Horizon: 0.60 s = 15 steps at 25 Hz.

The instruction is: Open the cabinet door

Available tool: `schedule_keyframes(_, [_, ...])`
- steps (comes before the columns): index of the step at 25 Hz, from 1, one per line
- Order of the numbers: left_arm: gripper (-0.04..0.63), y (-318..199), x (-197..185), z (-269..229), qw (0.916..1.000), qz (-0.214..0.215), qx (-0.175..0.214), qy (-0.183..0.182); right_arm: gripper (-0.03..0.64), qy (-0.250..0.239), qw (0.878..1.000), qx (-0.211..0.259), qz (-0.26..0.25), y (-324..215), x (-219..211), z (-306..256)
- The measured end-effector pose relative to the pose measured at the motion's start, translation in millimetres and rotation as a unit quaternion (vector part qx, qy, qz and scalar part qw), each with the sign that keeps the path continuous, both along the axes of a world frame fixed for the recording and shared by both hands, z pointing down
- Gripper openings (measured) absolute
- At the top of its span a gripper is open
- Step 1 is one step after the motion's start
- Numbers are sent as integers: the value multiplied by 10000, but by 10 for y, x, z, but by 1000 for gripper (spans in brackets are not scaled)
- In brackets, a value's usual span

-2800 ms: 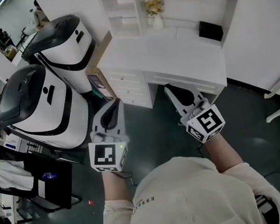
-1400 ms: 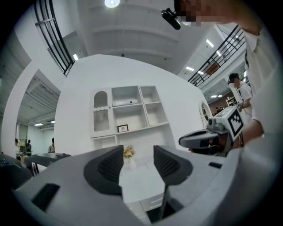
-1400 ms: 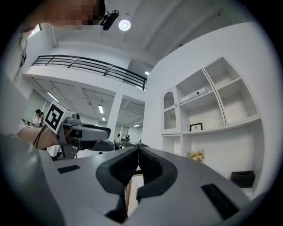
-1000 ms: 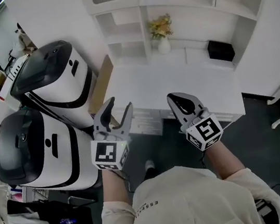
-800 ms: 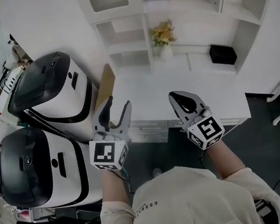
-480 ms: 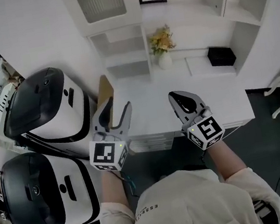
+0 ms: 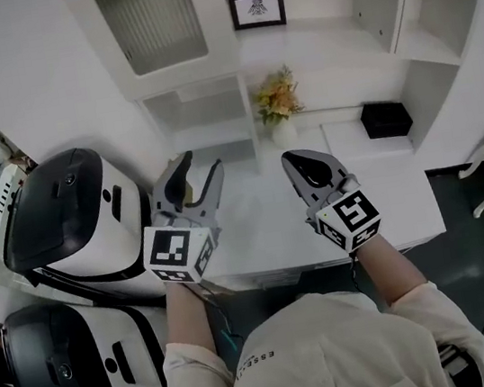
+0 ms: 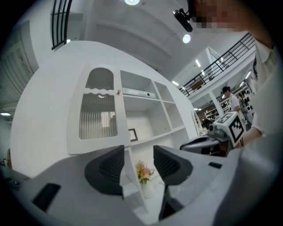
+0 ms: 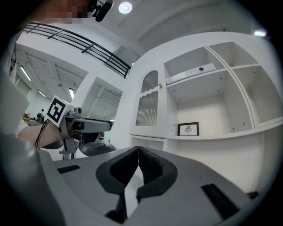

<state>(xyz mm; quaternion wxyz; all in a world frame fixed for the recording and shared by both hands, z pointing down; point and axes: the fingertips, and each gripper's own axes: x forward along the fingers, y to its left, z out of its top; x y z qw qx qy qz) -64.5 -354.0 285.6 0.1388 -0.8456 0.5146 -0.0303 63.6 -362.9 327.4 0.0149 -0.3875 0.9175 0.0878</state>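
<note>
Nearer now looms the shut ribbed-glass cabinet door [image 7: 152, 29]; left gripper [image 7: 200, 161] fingers wide (right gripper [image 7: 295, 162] fingers together).

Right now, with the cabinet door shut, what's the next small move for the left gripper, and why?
Probably lift the left gripper up and forward toward the small knob at the right edge of the cabinet door. Its jaws stand apart with nothing between them, the door looks closed, and the gripper hangs over the desk, below the door. The right gripper is shut and empty.
</note>
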Motion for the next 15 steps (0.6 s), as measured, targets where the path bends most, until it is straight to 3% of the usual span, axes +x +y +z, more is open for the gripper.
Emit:
schedule_keyframes(10, [192,-973,322,-1052,9971,211,654,-321,15,61,9995,306,68,-714,177,-439])
schedule_keyframes(15, [190,-1335,426,-1524,9940,480,722,-661,15,-4,9987,377,337,-929,241,-585])
